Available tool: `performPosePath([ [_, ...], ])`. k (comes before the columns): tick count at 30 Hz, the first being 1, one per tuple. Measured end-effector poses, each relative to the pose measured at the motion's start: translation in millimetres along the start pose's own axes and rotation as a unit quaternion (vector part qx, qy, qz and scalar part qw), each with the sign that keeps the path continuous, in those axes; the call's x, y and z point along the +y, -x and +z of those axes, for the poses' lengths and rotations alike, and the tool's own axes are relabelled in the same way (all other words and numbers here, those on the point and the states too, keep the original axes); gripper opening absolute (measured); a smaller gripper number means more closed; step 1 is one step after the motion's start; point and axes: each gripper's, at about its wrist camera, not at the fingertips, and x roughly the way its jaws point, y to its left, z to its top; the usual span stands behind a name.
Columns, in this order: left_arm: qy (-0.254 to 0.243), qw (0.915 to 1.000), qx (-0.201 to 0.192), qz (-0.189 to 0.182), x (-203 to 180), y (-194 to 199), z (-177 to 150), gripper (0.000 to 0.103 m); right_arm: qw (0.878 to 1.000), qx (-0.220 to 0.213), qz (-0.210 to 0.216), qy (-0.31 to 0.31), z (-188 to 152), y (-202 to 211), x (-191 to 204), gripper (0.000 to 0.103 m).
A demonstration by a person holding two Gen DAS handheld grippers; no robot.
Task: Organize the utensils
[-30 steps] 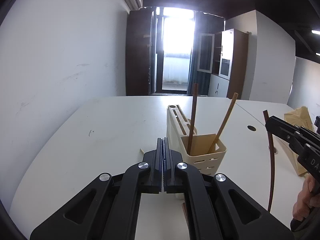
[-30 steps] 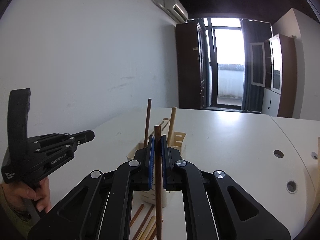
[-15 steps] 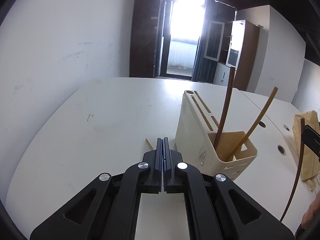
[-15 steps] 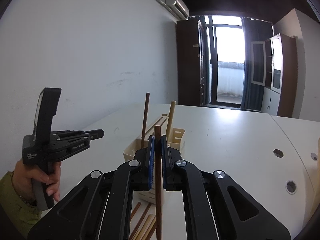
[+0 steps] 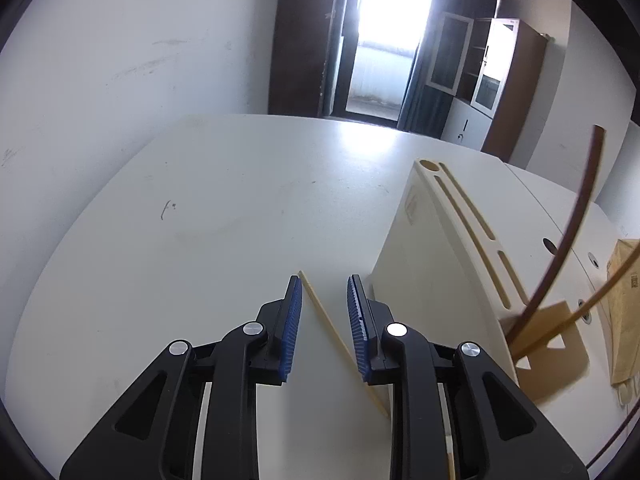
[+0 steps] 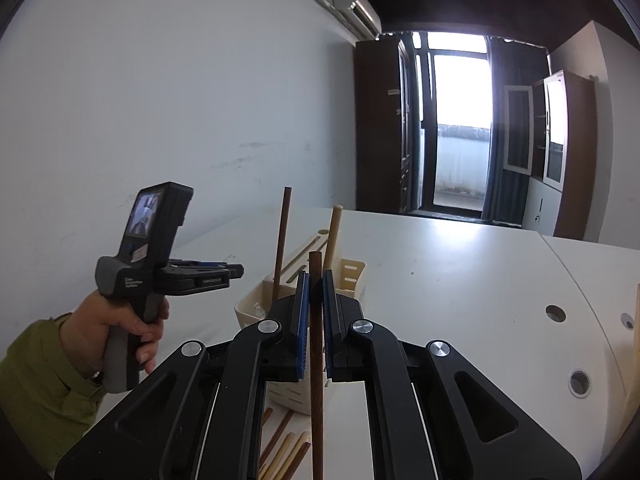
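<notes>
my left gripper [image 5: 322, 292] fingers just parted over pale chopstick [image 5: 340, 342] | right gripper [image 6: 315, 280] clenched on dark chopstick [image 6: 316, 360] | risk: pale one slants 11-to-5, may roll away

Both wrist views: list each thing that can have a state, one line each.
Left gripper: open, jaws just opened, astride a light chopstick, not pressing it.
Light chopstick: flat on the table.
Right gripper: shut on a dark chopstick, held upright.
Holder: upright, two chopsticks standing in its cup.
Loose chopsticks: lying on the table.
</notes>
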Motion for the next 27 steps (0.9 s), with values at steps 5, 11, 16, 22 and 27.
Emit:
performPosePath([
  [5,0.008,0.9993,0.033,0.014,1,-30,11,0.026,1.0,0.001,0.0,-0.002,0,1,-1,0.007],
  [11,0.017,0.9969,0.073,0.026,5,-63,15,0.026,1.0,-0.002,0.001,-0.001,2,3,0,0.007],
  [16,0.019,0.994,0.101,0.037,2,-88,15,0.026,1.0,0.0,0.0,-0.002,2,1,1,0.007],
  [22,0.014,0.9908,0.124,0.052,-4,-113,16,0.026,1.0,0.003,0.0,-0.003,3,-2,2,0.007],
  [27,0.015,0.9879,0.142,0.062,-5,-133,15,0.026,1.0,0.005,0.002,-0.001,5,-3,4,0.007],
])
